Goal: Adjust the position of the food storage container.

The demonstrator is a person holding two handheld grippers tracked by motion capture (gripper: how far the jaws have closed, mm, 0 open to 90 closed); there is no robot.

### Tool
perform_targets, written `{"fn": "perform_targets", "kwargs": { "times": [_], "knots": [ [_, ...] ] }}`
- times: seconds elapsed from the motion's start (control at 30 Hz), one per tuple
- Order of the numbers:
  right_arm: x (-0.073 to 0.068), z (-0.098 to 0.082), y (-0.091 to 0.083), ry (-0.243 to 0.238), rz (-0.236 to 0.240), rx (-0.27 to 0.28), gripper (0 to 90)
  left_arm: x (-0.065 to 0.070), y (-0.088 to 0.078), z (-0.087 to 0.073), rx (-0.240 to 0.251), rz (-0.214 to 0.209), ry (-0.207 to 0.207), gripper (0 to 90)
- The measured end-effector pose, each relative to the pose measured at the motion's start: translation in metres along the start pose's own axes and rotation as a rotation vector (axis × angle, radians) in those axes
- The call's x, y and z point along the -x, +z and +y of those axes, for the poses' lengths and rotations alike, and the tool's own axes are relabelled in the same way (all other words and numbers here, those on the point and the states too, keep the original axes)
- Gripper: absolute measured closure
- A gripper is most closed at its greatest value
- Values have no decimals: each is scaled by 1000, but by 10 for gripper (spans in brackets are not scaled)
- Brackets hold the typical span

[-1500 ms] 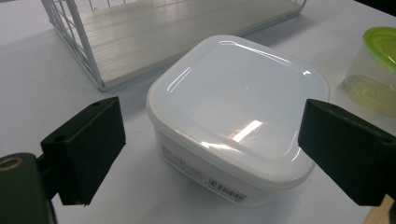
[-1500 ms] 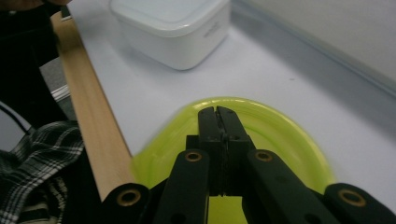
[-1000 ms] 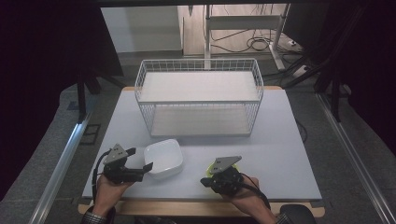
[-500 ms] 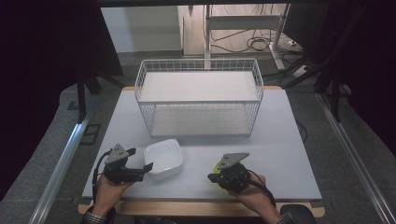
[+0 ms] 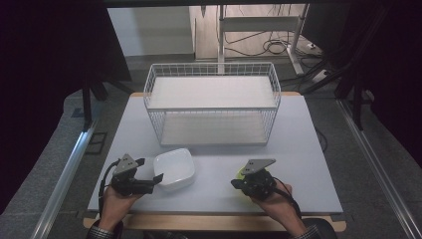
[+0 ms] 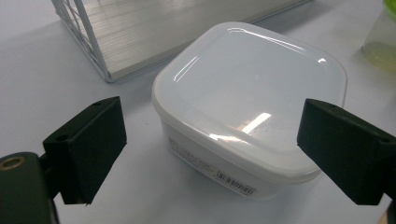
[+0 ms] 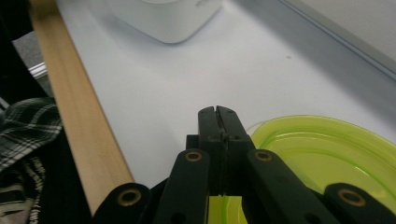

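A white square lidded container (image 5: 174,168) (image 6: 252,88) sits on the pale table (image 5: 298,149) near the front left. My left gripper (image 5: 149,172) (image 6: 217,140) is open, its two black pads standing apart on either side of the container's near corner without touching it. At the front right, my right gripper (image 5: 238,183) (image 7: 218,114) is shut, its pads pressed flat together with nothing visible between them. It hovers over a yellow-green round lid (image 7: 327,149) (image 5: 241,173) on a clear tub (image 6: 380,42).
A white wire basket (image 5: 211,102) (image 6: 88,42) with a shelf stands across the middle of the table, behind both objects. The table's wooden front edge (image 7: 74,107) runs close behind the right gripper. A plaid sleeve (image 7: 23,135) shows beside it.
My right gripper has shifted a little to the right along the front of the table, still shut. The left gripper and the white container have stayed put.
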State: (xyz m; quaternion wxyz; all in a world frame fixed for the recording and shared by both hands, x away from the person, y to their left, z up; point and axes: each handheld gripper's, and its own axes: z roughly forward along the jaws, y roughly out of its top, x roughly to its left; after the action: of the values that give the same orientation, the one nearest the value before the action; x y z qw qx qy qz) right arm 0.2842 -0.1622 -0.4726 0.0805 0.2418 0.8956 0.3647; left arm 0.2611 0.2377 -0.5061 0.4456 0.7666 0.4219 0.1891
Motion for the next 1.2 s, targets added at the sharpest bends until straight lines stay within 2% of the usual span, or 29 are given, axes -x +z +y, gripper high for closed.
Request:
{"fn": "perform_targets", "kwargs": {
  "times": [0.43,0.67,0.73,1.07,1.2],
  "knots": [
    [28,-13,-19,44,-85,-9,899,0,0,0,-5,3,-3,80],
    [45,-22,-31,85,-115,-10,900,0,1,0,-8,5,-3,80],
    [54,-28,-37,108,-136,-11,900,0,1,0,-9,4,-3,80],
    [75,-41,-53,173,-182,-3,899,0,1,0,-16,5,-4,81],
    [73,-41,-52,167,-178,0,899,0,0,0,-27,11,1,163]
  ]
}}
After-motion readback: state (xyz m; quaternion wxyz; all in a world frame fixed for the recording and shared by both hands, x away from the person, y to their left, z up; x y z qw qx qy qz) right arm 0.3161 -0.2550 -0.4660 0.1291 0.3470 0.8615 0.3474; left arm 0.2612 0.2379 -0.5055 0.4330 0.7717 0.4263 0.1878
